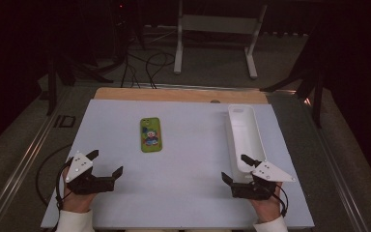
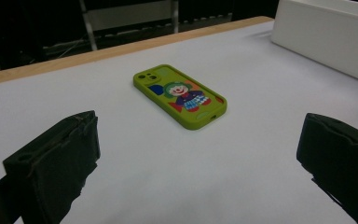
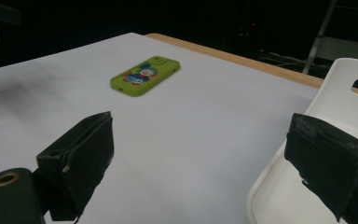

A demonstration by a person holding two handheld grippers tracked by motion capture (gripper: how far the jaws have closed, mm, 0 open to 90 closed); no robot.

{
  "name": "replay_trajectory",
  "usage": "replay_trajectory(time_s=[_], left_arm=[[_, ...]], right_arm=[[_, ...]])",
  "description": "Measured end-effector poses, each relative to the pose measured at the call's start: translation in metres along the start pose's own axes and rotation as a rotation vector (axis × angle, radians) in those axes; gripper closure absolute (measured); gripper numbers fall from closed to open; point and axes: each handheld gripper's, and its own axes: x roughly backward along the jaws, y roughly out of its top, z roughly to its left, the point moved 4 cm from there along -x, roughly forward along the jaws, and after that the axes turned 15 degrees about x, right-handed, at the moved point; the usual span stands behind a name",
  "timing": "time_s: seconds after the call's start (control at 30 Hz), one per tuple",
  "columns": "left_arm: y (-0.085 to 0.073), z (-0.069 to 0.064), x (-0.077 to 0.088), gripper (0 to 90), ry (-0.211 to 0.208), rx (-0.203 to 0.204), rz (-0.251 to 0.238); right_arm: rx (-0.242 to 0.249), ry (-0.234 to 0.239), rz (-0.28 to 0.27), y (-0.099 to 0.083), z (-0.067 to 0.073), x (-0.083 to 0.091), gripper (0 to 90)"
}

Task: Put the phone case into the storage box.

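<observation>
Here, one phone (image 1: 150, 135), one white tray (image 1: 245, 137).

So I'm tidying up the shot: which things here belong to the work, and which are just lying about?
In the work:
green phone case
white tray
both hand-held grippers, open: left, right

Just lying about:
white frame behind the table
floor cables

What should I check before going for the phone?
1. Left gripper open, nothing between the jaws: ok.
2. Right gripper open, nothing between the jaws: ok.
3. Phone lies flat on the table, back up, apart from both grippers: ok.
4. Path from left gripper to phone free: ok.
5. Tray inside bare: ok.
6. Right gripper close beside the tray's near end, touching or not: cannot tell.
</observation>
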Motion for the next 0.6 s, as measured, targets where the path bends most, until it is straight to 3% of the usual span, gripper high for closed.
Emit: replay_trajectory(time_s=[0.6], left_arm=[[0.0013,-0.0002,-0.0016,0.0,0.011,0.012,0.007]], right_arm=[[0.004,-0.018,0.004,0.0002,-0.0009,0.0012,8.2]])
